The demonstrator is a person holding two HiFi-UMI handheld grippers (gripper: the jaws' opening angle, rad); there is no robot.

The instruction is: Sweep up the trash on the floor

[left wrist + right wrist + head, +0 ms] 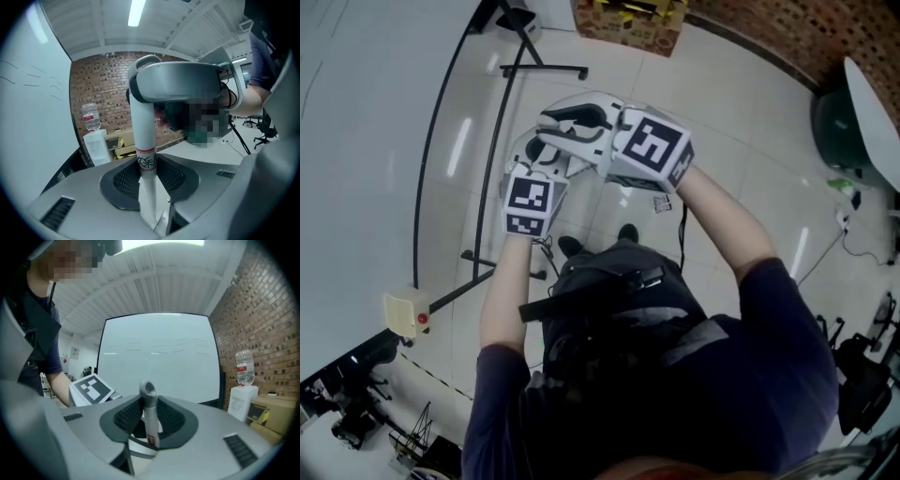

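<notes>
Left hand-held gripper [149,182] clamped on white tubular handle [143,126] with red-banded label. Right hand-held gripper [149,423] clamped on grey loop-ended handle [149,405]. Clear water bottle [90,116] tops white dispenser [98,148].

— Can we read any words here?
— Not really. The white pole [144,136] carries a label [146,162] with red bands and black characters, too blurred for us to spell.
— And left of that pole?
— A water bottle [90,117] with a red label, and faint strokes on the whiteboard [33,89]; we can't read either. The grey handle [149,413] has a red-edged tag, unreadable. The cube [649,145] shows only black-and-white squares.
</notes>
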